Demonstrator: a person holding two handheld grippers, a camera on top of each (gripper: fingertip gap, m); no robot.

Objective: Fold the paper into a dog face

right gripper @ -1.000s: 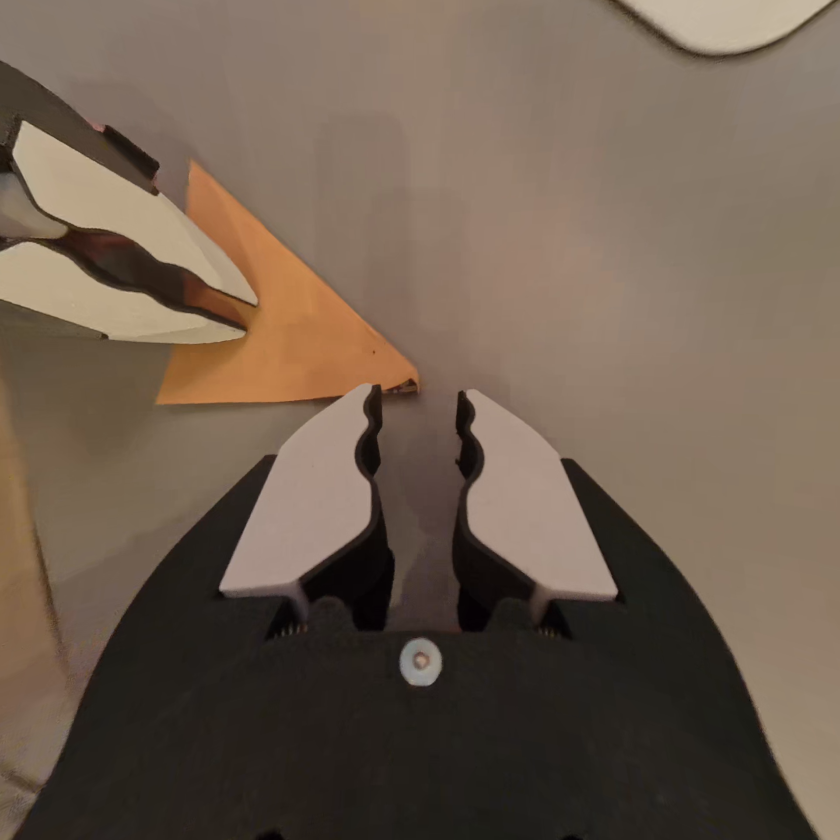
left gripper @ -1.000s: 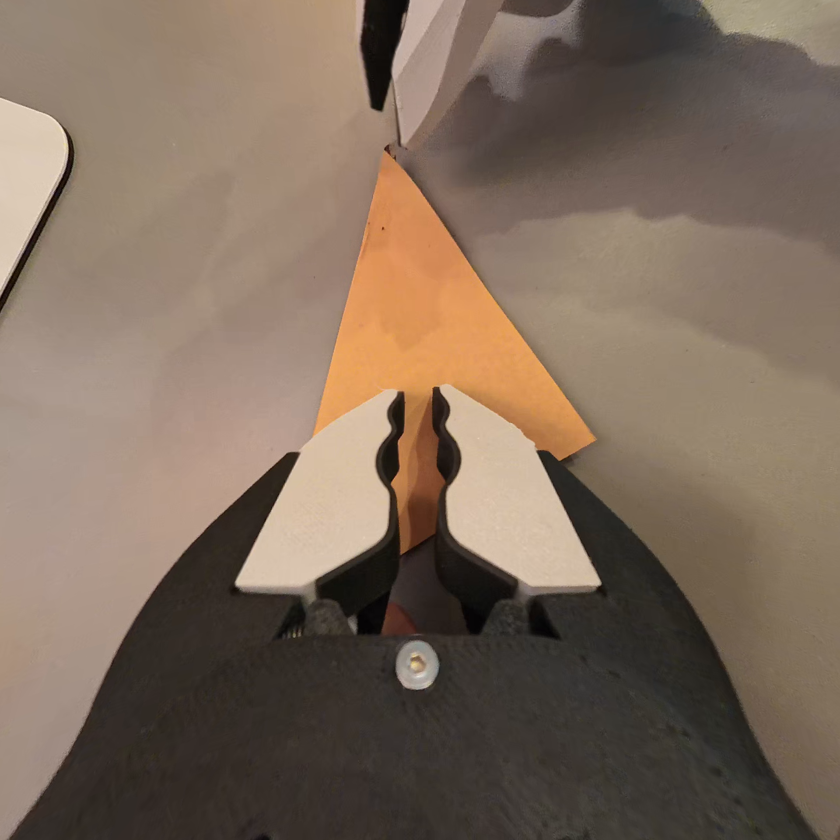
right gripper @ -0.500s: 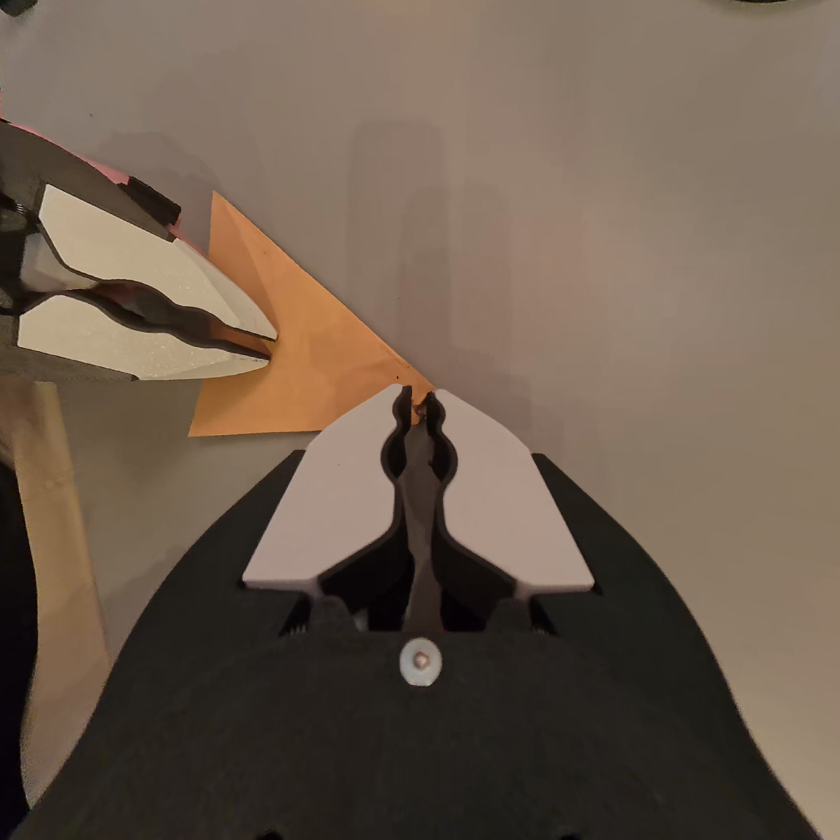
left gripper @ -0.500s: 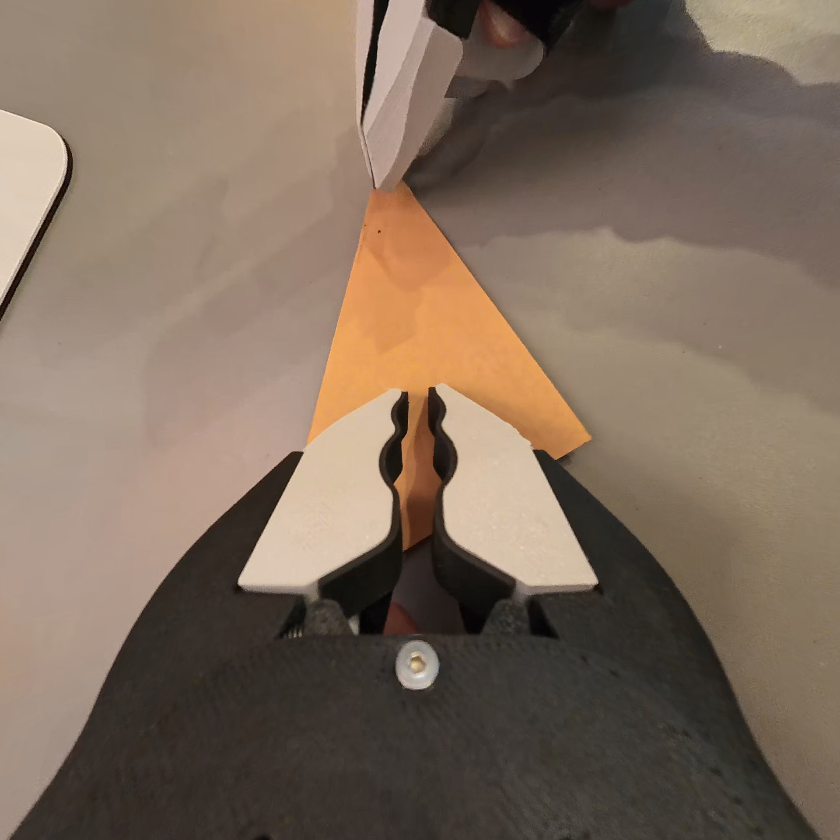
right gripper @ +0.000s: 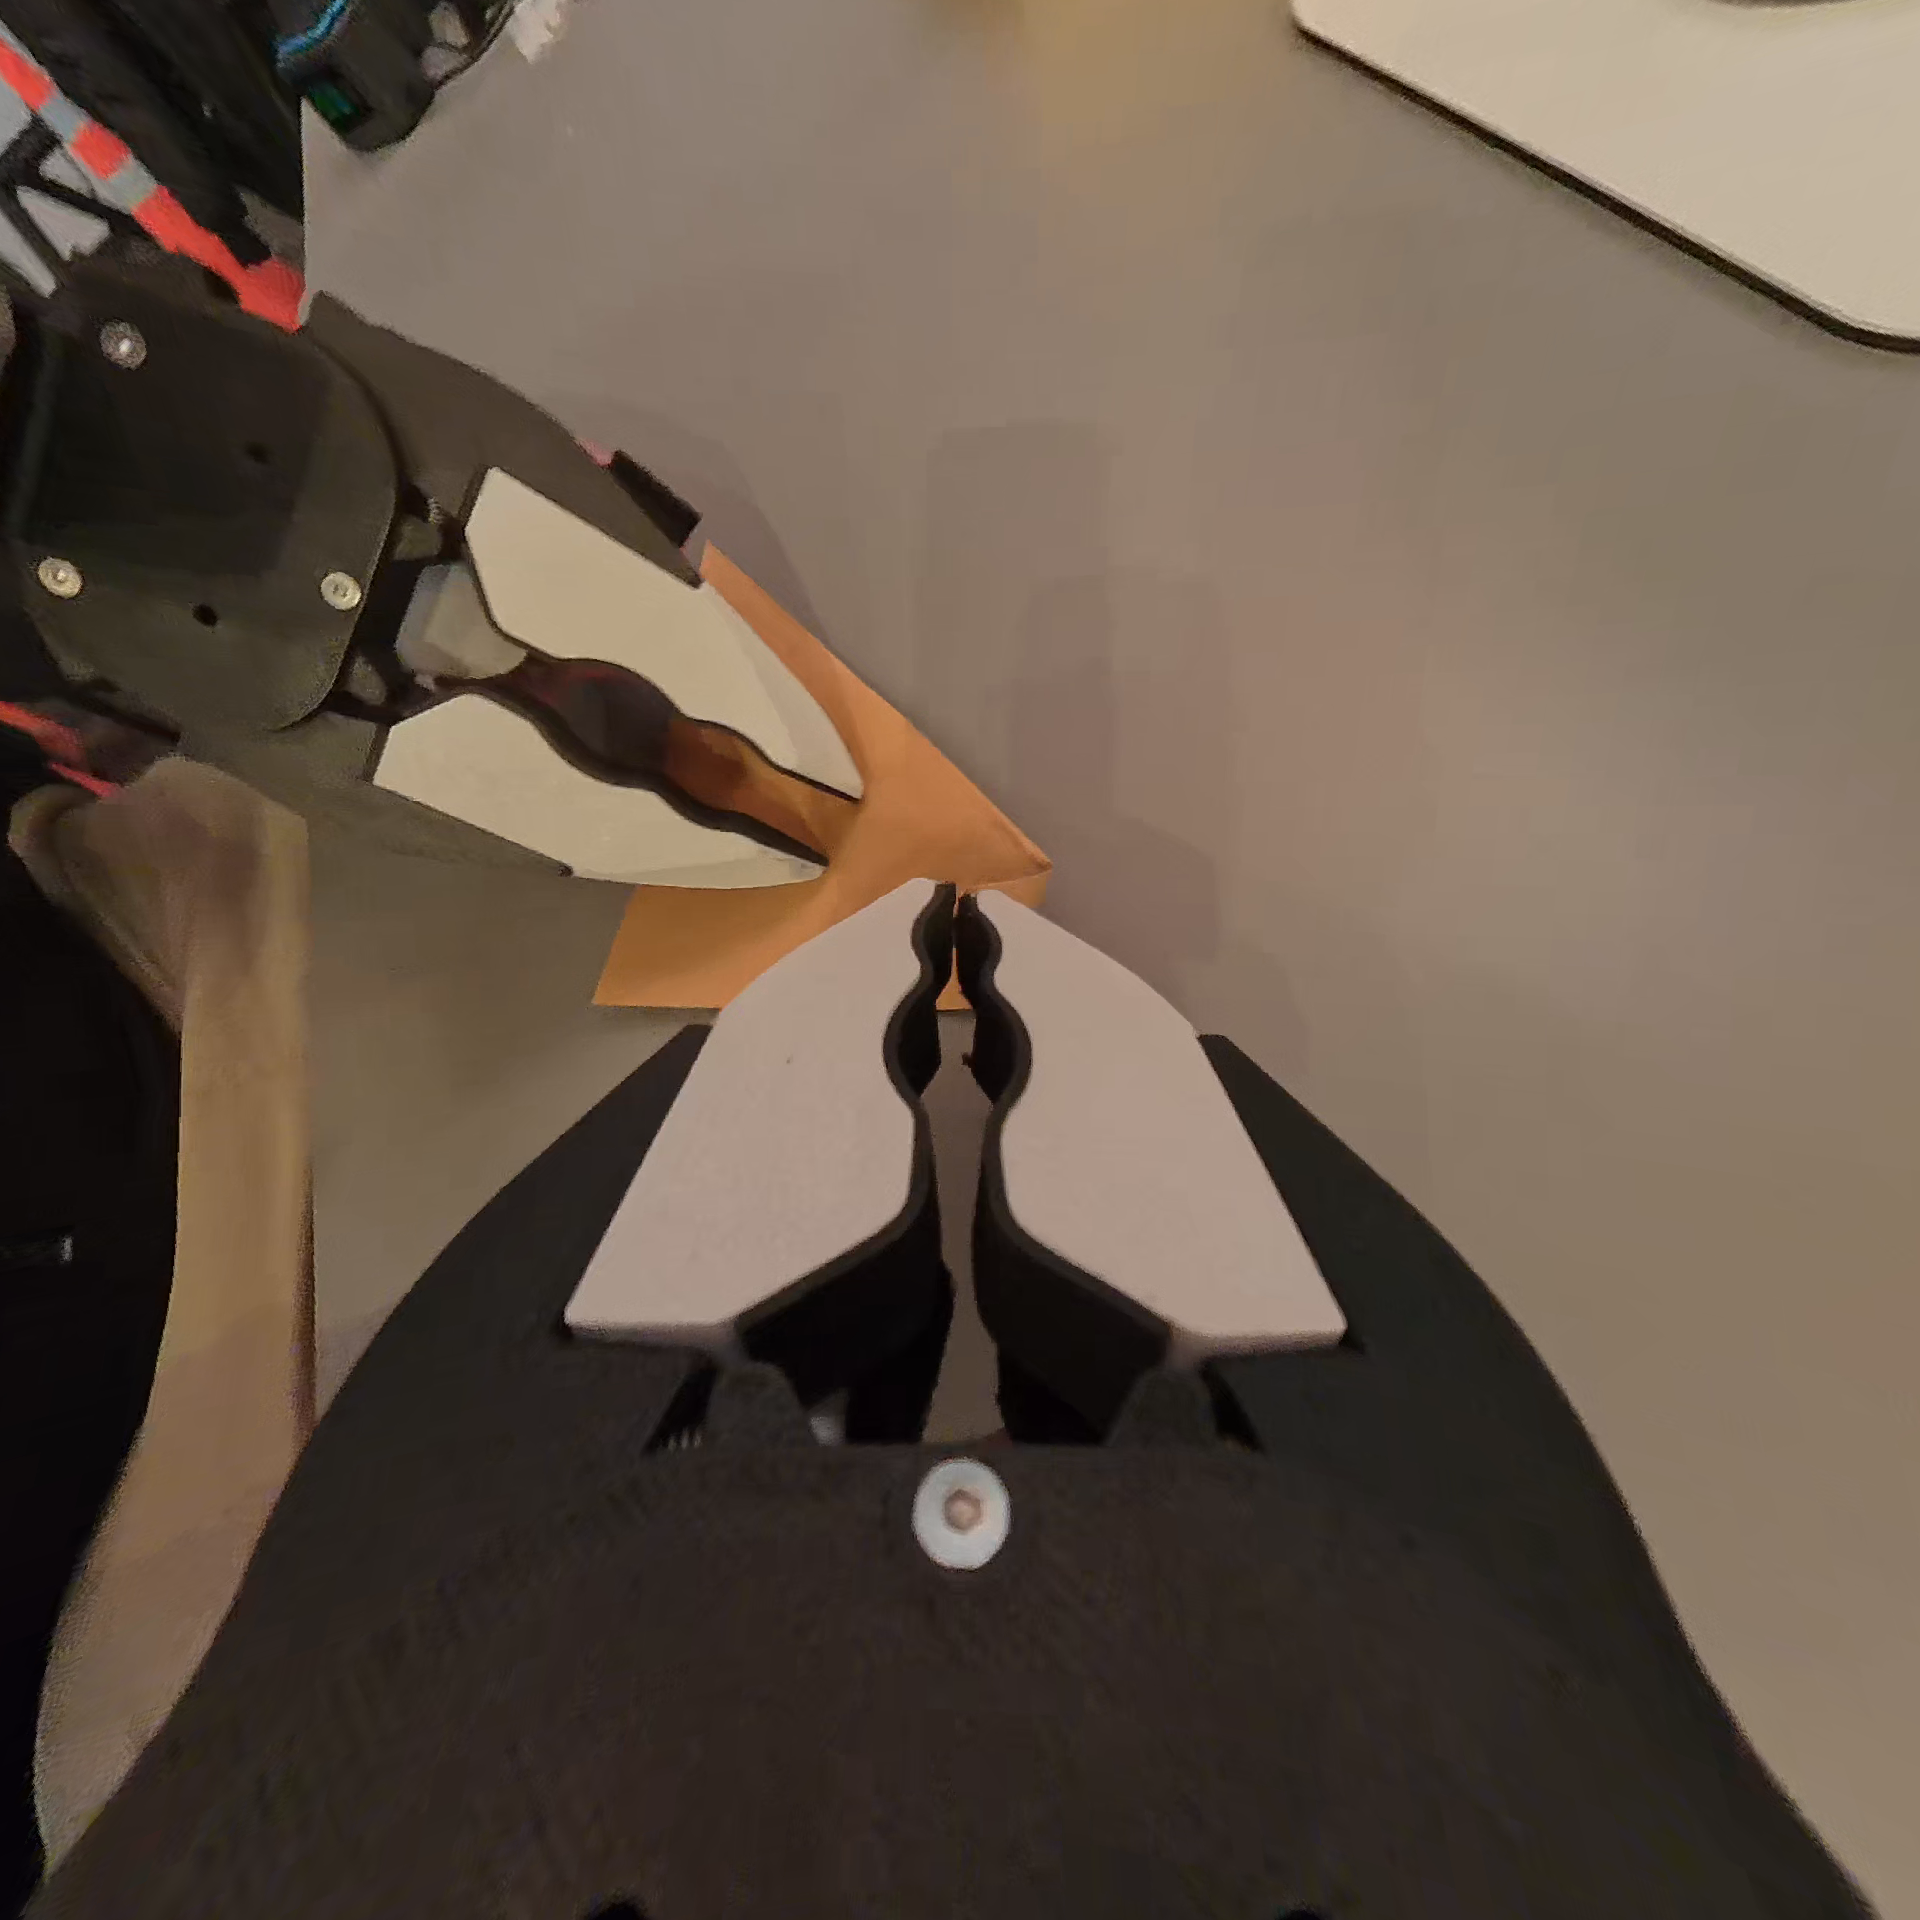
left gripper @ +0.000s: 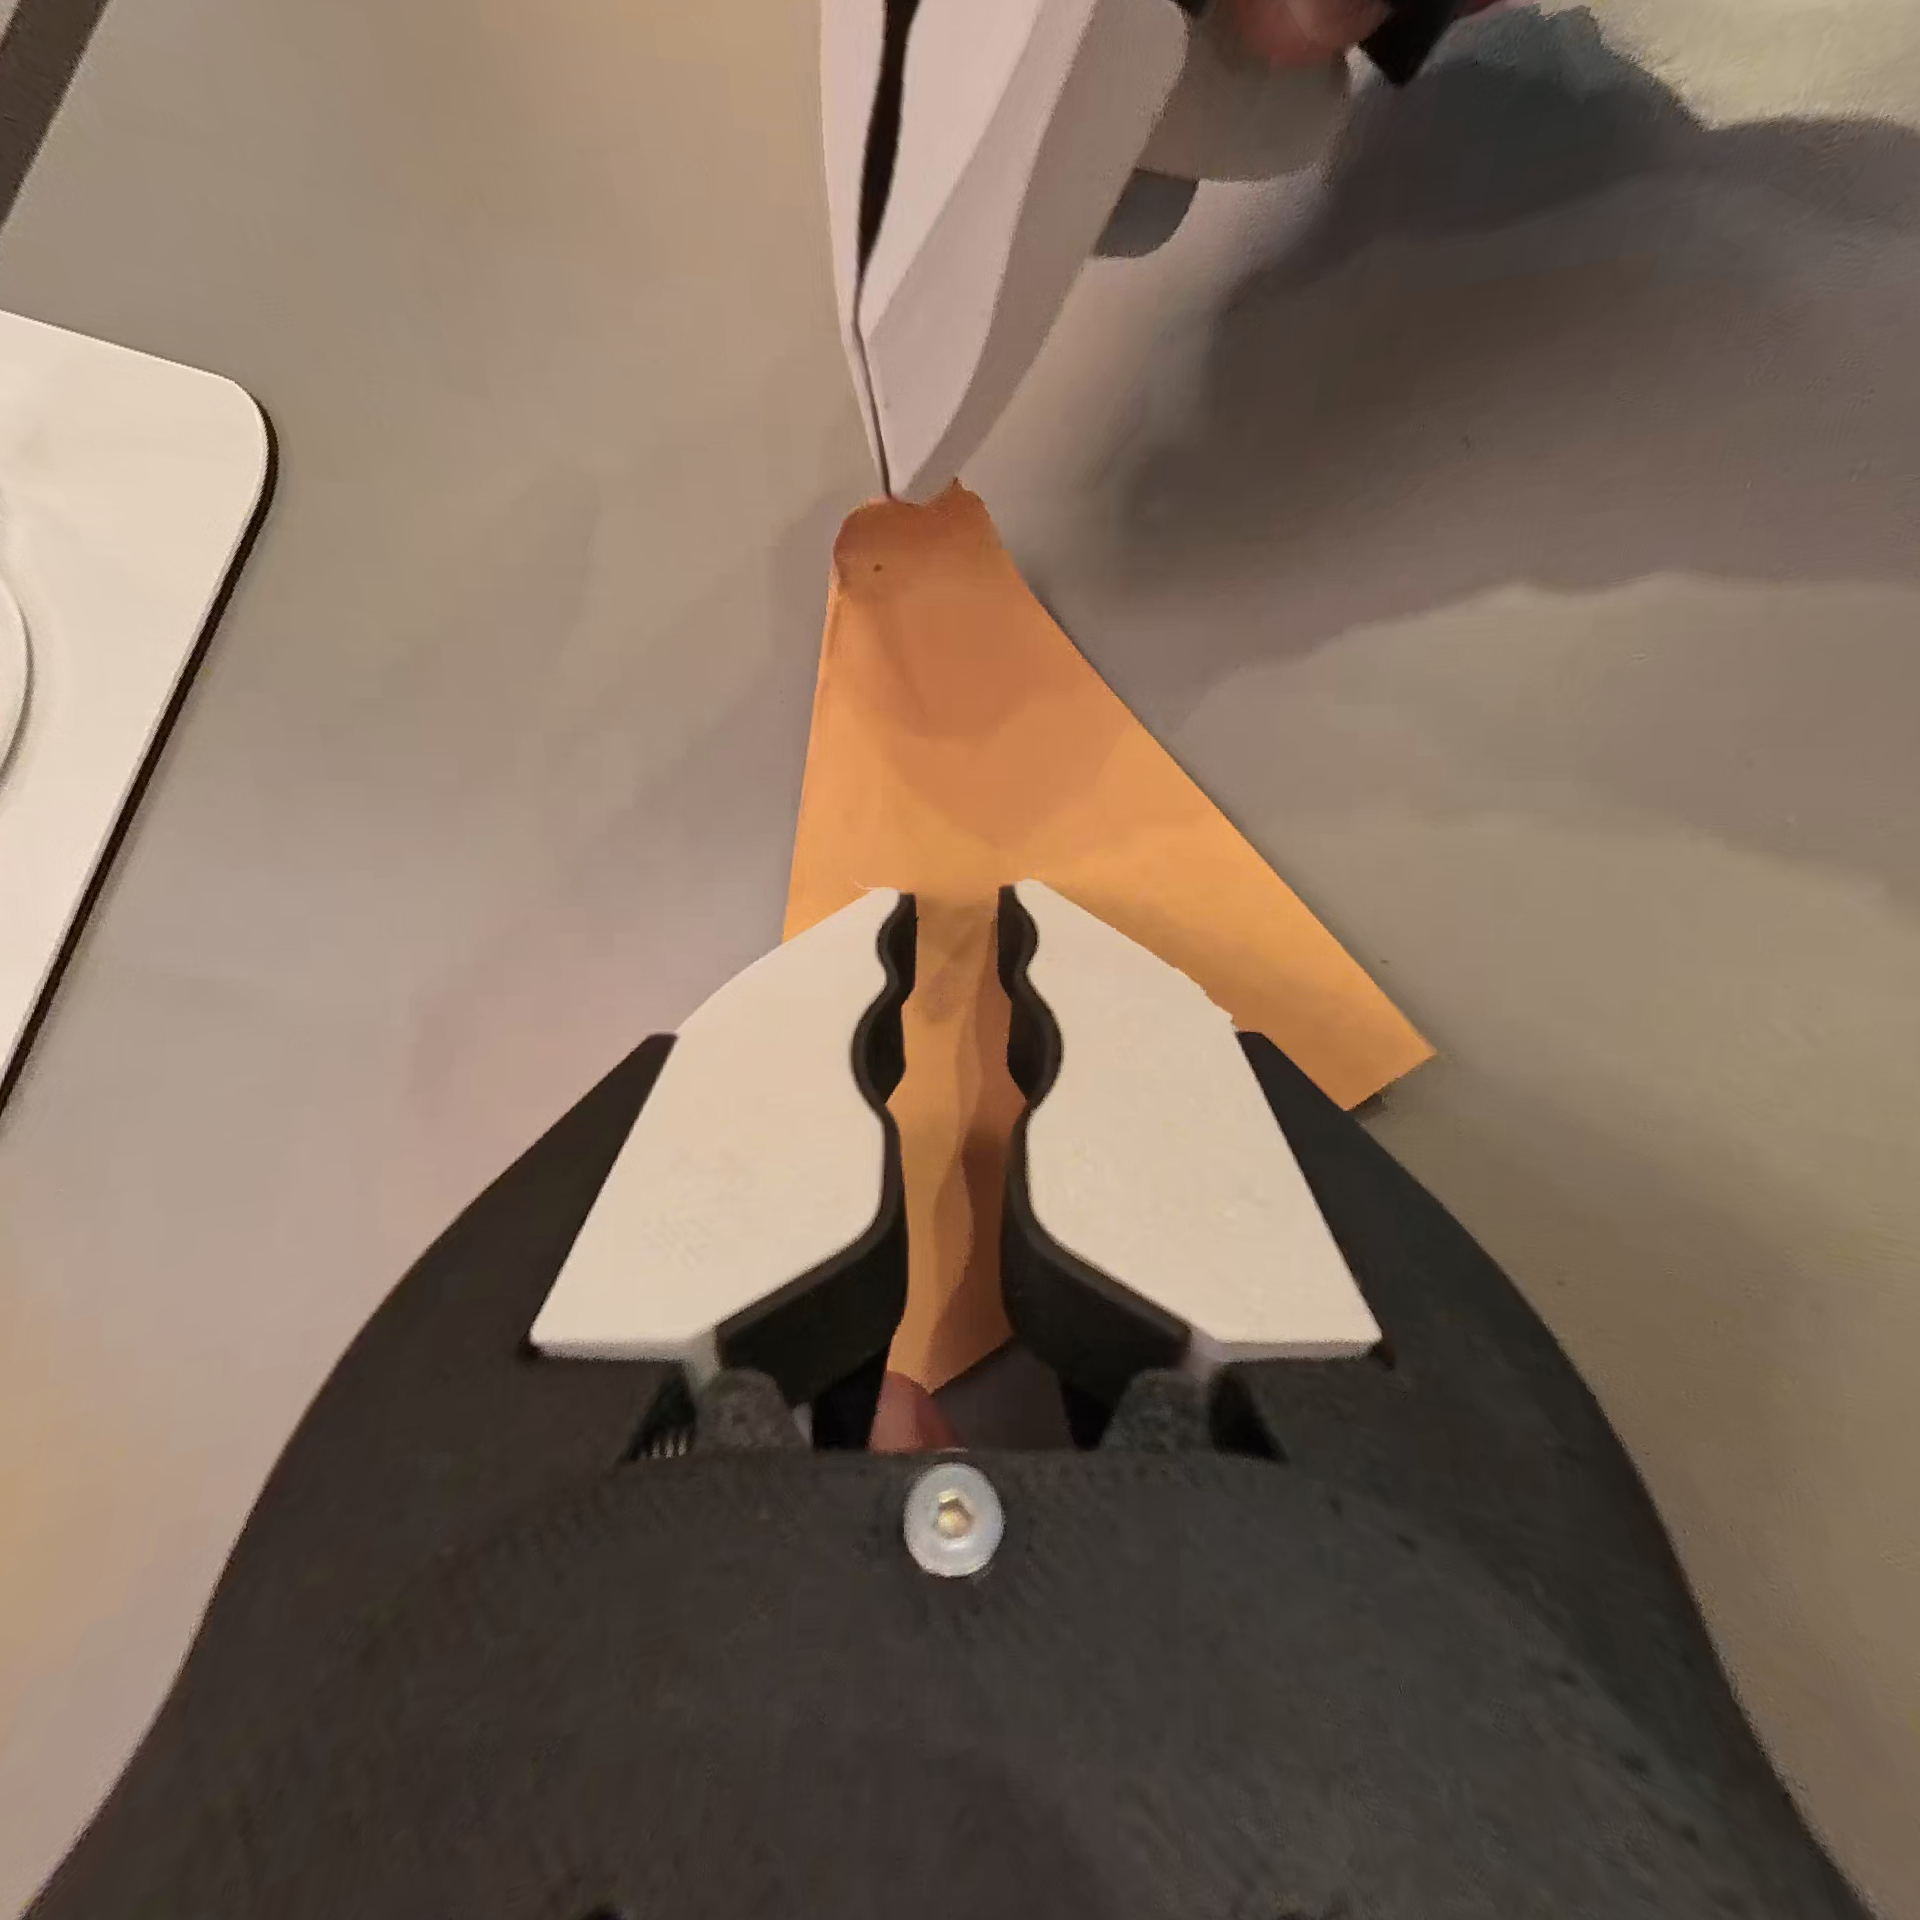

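Observation:
An orange paper (left gripper: 987, 748), folded into a triangle, lies on the grey table (left gripper: 468, 727). My left gripper (left gripper: 956, 899) rests on the wide end of the paper, its jaws a narrow gap apart with paper showing between and under them. It also shows in the right wrist view (right gripper: 842, 826). My right gripper (right gripper: 956, 891) is shut on the far pointed corner of the paper (right gripper: 914, 831). In the left wrist view the right gripper (left gripper: 899, 478) holds that corner curled up off the table.
A white board with rounded corners and a dark edge lies at the left in the left wrist view (left gripper: 104, 540) and at the top right in the right wrist view (right gripper: 1662, 135). A person's sleeve (right gripper: 208, 1039) is at the left. Dark gear and cables (right gripper: 343, 62) sit at the far top left. Spacing between my two grippers at the tips: around 7 cm.
My right gripper closed on the paper's pointed corner and has lifted it, so the tip curls upward. My left gripper has stayed on the wide end.

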